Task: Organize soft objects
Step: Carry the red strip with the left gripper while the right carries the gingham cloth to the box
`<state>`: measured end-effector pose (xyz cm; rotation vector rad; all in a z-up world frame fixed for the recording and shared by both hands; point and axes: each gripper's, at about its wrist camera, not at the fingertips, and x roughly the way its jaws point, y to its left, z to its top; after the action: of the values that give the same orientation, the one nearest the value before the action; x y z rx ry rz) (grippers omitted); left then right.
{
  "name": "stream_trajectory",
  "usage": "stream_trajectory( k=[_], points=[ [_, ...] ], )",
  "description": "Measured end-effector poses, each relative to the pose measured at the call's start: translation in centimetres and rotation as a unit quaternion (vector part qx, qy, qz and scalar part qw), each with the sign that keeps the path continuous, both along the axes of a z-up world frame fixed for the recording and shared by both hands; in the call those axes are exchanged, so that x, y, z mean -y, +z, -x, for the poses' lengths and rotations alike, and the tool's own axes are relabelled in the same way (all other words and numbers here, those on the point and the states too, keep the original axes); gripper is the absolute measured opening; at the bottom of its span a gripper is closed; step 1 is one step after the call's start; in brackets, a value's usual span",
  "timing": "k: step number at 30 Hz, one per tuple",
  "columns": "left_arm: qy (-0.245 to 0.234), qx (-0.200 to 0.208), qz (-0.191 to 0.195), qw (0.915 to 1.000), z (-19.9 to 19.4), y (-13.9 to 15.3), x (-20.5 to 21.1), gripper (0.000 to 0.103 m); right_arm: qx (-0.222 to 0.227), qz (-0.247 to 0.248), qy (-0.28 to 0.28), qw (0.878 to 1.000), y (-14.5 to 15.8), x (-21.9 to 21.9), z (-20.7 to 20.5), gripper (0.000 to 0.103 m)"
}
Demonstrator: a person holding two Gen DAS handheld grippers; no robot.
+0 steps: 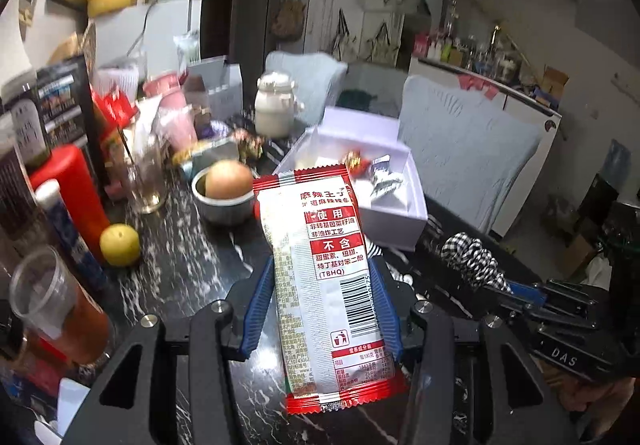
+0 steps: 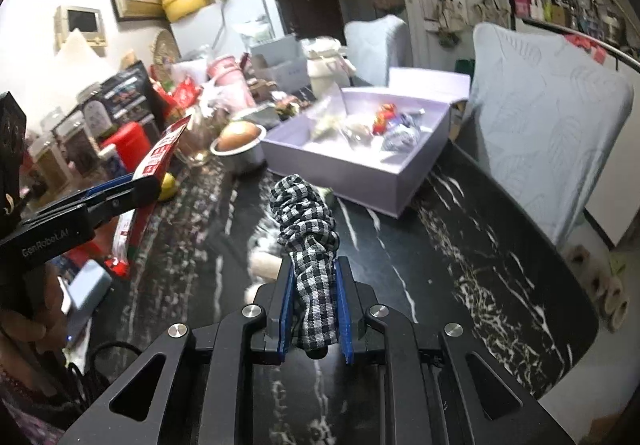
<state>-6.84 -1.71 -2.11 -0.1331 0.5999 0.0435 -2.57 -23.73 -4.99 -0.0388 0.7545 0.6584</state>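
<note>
My left gripper [image 1: 322, 277] is shut on a red and white snack packet [image 1: 320, 269], held above the black marble table [image 1: 192, 269]. The packet also shows in the right wrist view [image 2: 156, 161], where the left gripper [image 2: 136, 185] is at the left. My right gripper [image 2: 314, 273] is shut on a black and white checked scrunchie [image 2: 310, 229]. The scrunchie also shows in the left wrist view [image 1: 472, 257], at the right. An open lilac box [image 2: 360, 169] with several wrapped sweets [image 2: 394, 125] lies ahead of both grippers; it also shows in the left wrist view [image 1: 396, 221].
A bowl with an egg [image 1: 224, 189], a lemon [image 1: 120, 245], a red bottle [image 1: 76, 189], a glass [image 1: 146, 181] and plastic cups [image 1: 48, 297] crowd the table's left side. A white jar [image 1: 276, 105] stands behind. Pale blue chairs [image 2: 544, 117] stand at the right edge.
</note>
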Motion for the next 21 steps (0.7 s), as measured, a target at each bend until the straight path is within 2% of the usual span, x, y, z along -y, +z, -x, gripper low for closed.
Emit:
stream_trajectory(
  k=[11,21],
  points=[
    [-0.032,0.058,-0.003,0.9978,-0.9,3.5,0.7,0.047,0.057,-0.011,0.008,0.998,4.5,-0.3,0.9,0.019],
    [-0.049,0.084,-0.009,0.9952,-4.6,6.1,1.7,0.047,0.083,-0.016,0.016,0.996,7.3,-0.3,-2.1,0.019]
  ],
)
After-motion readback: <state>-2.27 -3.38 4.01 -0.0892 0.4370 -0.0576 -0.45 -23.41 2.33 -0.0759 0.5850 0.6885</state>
